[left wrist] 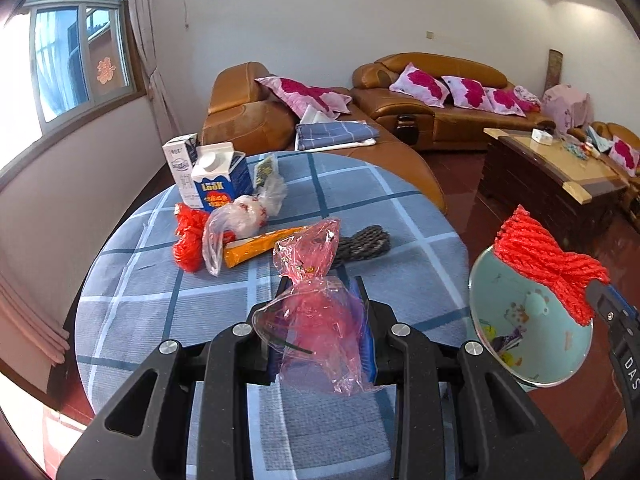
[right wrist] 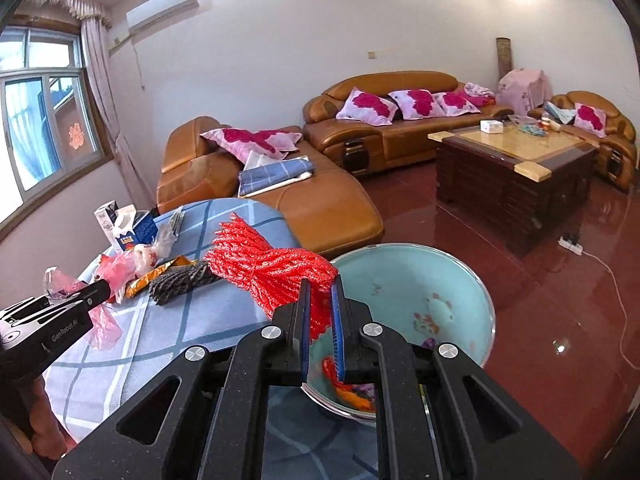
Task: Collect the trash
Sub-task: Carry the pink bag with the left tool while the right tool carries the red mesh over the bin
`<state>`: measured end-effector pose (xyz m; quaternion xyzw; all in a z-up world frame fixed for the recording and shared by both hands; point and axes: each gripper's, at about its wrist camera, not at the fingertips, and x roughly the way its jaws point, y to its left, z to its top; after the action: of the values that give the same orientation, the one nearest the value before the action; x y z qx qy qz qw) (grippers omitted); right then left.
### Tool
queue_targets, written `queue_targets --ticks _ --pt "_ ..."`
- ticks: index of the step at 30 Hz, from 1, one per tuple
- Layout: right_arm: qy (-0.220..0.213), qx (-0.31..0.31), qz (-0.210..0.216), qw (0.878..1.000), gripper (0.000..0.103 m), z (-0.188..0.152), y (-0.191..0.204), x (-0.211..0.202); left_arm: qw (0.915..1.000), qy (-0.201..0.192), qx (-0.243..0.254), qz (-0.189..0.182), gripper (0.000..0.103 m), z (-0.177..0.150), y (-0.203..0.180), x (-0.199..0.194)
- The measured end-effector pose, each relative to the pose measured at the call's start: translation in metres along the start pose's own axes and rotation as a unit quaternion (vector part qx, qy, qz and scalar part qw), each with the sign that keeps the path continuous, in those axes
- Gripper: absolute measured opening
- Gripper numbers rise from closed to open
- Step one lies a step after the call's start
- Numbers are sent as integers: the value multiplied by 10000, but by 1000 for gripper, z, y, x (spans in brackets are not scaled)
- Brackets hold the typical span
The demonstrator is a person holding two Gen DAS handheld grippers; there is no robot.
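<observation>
My left gripper is shut on a crumpled pink plastic wrapper and holds it above the round table. My right gripper is shut on a red mesh net and holds it over the rim of the light blue basin, which has a few scraps at its bottom. In the left wrist view the net hangs over the basin. Trash lies on the table: two cartons, a clear bag, another red net, an orange wrapper, a grey net.
The table has a blue checked cloth and the basin stands beside its right edge. Brown leather sofas with pink cushions stand behind. A dark wood coffee table stands on the red floor at the right, with a power strip beside it.
</observation>
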<state>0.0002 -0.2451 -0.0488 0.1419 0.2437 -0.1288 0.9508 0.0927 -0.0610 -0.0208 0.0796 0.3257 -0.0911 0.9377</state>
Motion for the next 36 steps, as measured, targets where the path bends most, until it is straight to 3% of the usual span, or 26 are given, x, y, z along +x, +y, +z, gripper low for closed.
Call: queue_targets --ticks 36 --pt "-136 530 -869 9947 10 0 -65 5 9964 21 676 -513 30 10 -96 14"
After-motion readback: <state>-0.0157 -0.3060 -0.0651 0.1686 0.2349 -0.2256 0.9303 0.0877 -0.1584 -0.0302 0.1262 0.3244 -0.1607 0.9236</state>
